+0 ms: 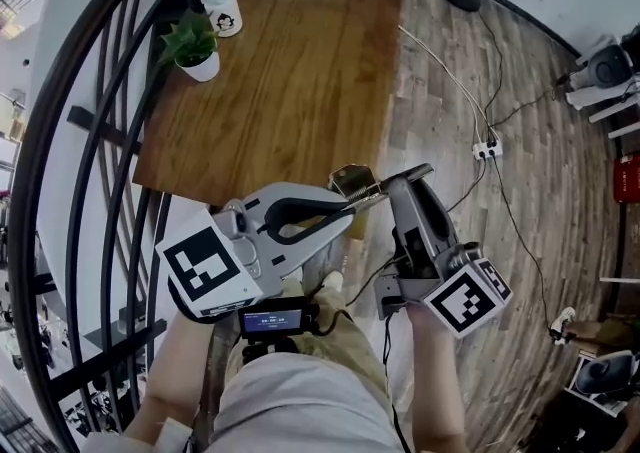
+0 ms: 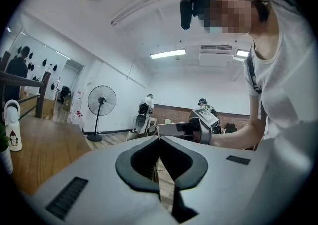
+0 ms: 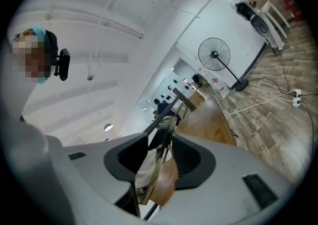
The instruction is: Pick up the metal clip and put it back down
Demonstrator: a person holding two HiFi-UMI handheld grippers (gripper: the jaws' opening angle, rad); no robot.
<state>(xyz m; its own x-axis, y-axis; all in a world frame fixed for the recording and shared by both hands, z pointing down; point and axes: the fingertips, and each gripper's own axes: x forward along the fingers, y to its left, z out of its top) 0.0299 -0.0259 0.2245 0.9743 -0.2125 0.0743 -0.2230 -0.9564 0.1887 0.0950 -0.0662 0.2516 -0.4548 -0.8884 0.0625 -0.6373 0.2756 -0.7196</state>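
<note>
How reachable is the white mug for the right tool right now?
Probably not yet. The right tool is busy, closed on the metal clip, and the white mug stands at the far left corner of the table. Bare tabletop lies between, so once freed the path looks open.

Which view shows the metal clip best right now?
Head view: the metal clip shows its flat face from above, at the grippers' tips. The right gripper view has it edge-on inside the right gripper. The left gripper view shows at most a thin sliver past the shut left gripper.
</note>
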